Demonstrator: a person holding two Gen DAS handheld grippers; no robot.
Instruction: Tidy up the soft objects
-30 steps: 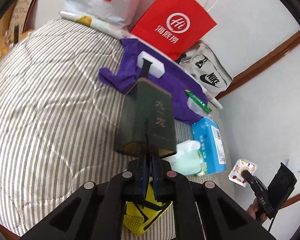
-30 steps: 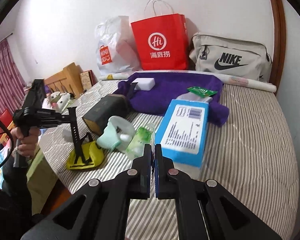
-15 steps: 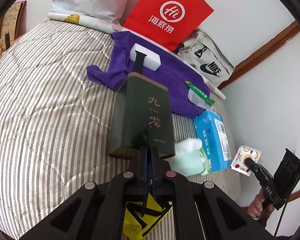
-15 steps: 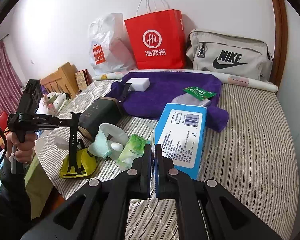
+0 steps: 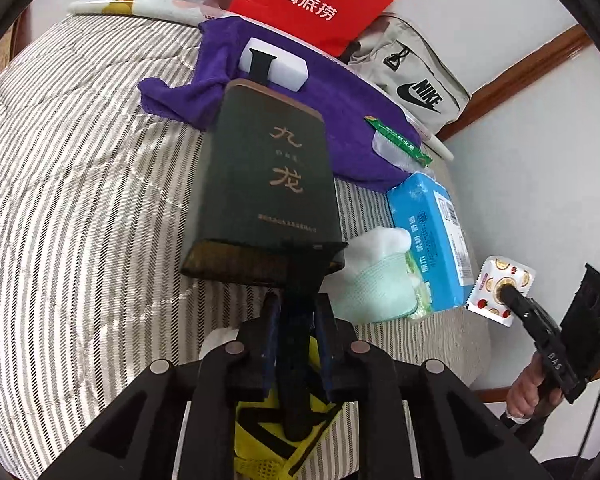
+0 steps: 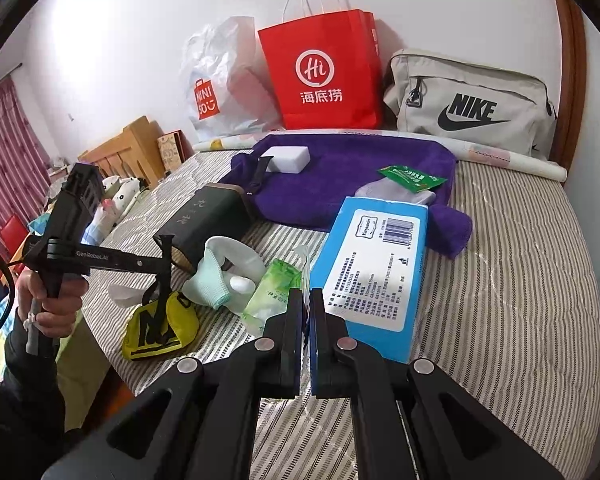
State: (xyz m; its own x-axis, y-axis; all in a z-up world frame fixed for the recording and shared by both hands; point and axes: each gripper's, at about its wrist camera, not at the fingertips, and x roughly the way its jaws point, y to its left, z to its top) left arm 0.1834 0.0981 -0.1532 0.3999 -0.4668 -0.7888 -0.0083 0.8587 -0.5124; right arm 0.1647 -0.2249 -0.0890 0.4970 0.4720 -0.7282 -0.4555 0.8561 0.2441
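My left gripper [image 5: 296, 320] hangs just above the yellow pouch [image 5: 260, 440], which sits at the near edge of the striped bed [image 5: 80, 200]. The jaws are opening, with the pouch's black strap [image 5: 296, 380] standing between the fingers; I cannot tell whether the pads press on it. In the right wrist view the same gripper [image 6: 165, 240] stands directly over the pouch [image 6: 160, 328], the strap [image 6: 162, 300] running down from its tips to the fabric.

The pouch is a soft, slumped yellow bag with bold black markings, resting on the bed. Just beyond the pouch lies a dark green box [image 5: 268, 168] with gold characters, lying flat. To the pouch's right is a mint-green sock [image 5: 372, 284], then a pack of green tissues [image 6: 274, 292] and a blue tissue pack [image 6: 376, 264]. Farther from the pouch a purple towel [image 5: 340, 96] carries a white block [image 5: 288, 66] and a green sachet [image 5: 400, 142].

My right gripper [image 6: 306, 308] has its jaws closed, nothing between them, held over the bed on the far side of the tissues from the pouch.
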